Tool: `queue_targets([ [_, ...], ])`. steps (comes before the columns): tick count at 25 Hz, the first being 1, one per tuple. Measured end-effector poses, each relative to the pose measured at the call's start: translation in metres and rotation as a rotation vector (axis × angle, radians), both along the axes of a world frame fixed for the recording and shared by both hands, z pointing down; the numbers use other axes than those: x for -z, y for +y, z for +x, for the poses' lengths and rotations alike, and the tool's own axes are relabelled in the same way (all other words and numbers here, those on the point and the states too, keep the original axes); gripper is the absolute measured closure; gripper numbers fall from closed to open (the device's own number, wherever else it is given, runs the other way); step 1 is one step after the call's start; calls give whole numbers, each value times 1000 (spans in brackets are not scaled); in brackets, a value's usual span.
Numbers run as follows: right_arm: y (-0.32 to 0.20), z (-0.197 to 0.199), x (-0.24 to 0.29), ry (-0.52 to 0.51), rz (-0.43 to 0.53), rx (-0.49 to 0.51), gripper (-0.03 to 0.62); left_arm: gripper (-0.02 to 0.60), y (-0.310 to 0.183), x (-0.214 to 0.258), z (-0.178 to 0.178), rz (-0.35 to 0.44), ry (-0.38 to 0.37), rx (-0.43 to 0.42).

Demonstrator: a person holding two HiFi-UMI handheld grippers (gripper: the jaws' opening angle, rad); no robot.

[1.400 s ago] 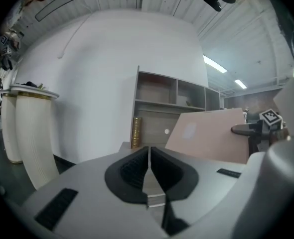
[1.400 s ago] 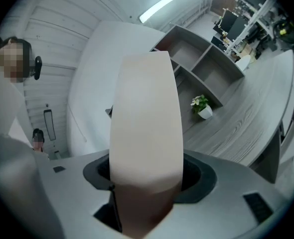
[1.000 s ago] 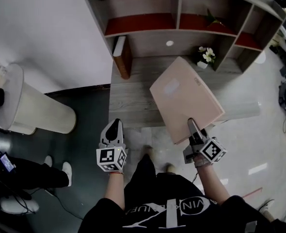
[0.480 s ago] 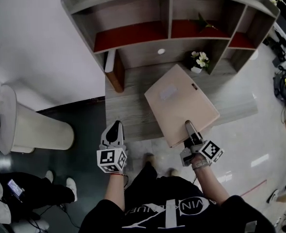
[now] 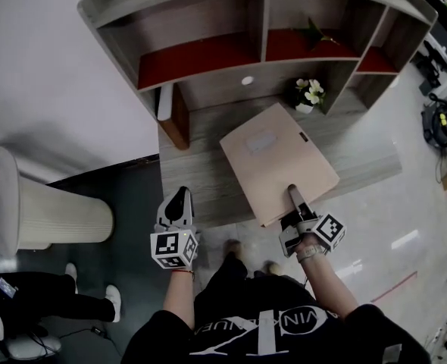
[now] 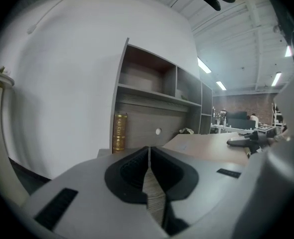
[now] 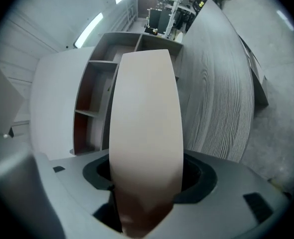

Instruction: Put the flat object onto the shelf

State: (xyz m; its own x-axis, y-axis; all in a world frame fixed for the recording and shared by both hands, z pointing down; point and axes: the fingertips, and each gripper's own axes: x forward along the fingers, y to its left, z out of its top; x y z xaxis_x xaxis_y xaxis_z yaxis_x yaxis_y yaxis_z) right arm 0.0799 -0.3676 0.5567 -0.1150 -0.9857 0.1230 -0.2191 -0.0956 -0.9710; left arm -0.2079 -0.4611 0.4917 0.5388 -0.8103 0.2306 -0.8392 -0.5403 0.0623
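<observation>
The left gripper (image 5: 179, 199) is being held closed, jaws together on nothing. A pale pink flat box (image 5: 278, 158) (plain, one faint label) is being clamped at its near edge by the right gripper (image 5: 292, 197), over the desk (image 5: 197, 177), short of the shelf (image 5: 208, 51).

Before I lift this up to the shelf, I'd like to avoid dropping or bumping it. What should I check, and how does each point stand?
1. Grip: the right gripper is clamped on the flat box at its near edge: ok.
2. The left gripper is free, jaws together with nothing between them: ok.
3. Room in the shelf's left compartment, nothing seen on its red floor: ok.
4. The flower pot stands just beyond the box's far edge; the gap is unclear: cannot tell.
5. The upright book is well off to the left of the box: ok.
</observation>
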Motion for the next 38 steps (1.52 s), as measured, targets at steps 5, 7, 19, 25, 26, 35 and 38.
queue_targets([
  [5,-6,1,-10,-72,-15,-20,293,562,-5,-8,-1,-18,2,-3],
  [7,-8,1,-12,-97,-25,-28,293,562,-6,-9,-3,-21,5,1],
  [19,-29,-1,-22,-277,-104,-108,289,563,0,-15,-11,-39,20,32],
  [25,-36,-2,-26,-282,-118,-116,283,562,9,-18,-16,-49,19,50],
  [26,-36,0,-29,-275,-126,-119,281,563,11,-18,-17,-50,20,53],
  [35,-28,21,-39,-203,-215,-169,261,563,24,-18,-20,-50,23,73],
  [38,-25,27,-39,-171,-252,-181,252,563,29,-16,-22,-50,24,81],
])
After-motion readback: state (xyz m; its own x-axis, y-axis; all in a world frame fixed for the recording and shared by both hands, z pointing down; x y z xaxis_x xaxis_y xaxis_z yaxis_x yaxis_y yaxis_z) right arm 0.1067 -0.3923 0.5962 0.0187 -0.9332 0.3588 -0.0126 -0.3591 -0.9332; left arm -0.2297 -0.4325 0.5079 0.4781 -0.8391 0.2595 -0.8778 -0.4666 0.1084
